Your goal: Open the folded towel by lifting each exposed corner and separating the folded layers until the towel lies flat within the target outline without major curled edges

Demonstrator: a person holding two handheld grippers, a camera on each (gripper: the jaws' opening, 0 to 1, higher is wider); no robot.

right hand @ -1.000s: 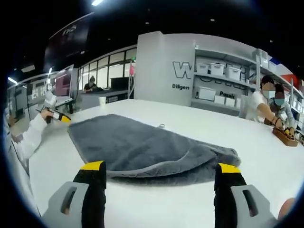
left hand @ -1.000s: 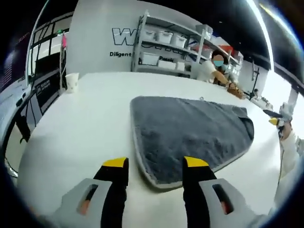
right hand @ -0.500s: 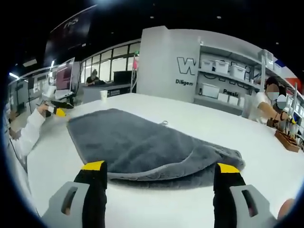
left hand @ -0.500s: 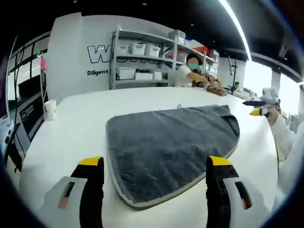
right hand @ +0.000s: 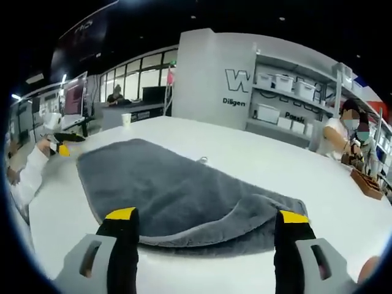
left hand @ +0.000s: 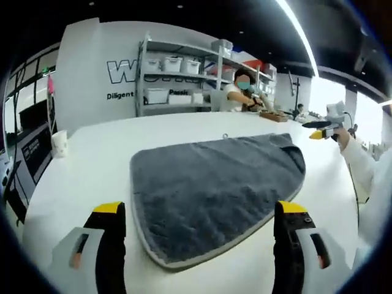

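Note:
A grey folded towel [left hand: 214,187] lies on the white table [left hand: 92,177], its near corner between the jaws of my left gripper [left hand: 199,211], which stands open just above the table. In the right gripper view the same towel [right hand: 171,193] shows two layers, the upper one curled back at the right end over the lower. My right gripper [right hand: 207,215] is open in front of that edge, holding nothing. The right gripper [left hand: 324,125] appears far right in the left gripper view, and the left gripper [right hand: 58,144] far left in the right gripper view.
A white cup [left hand: 59,144] stands at the table's far left edge. Shelves with white bins [left hand: 177,79] stand behind the table. A person [right hand: 346,138] works at the far side near a wooden tray [right hand: 367,184]. A sleeve [left hand: 361,171] reaches in at right.
Both views shifted as the hands moved. My left gripper's jaws spread wider apart and now frame the towel's near corner. The right gripper stayed open before the folded edge.

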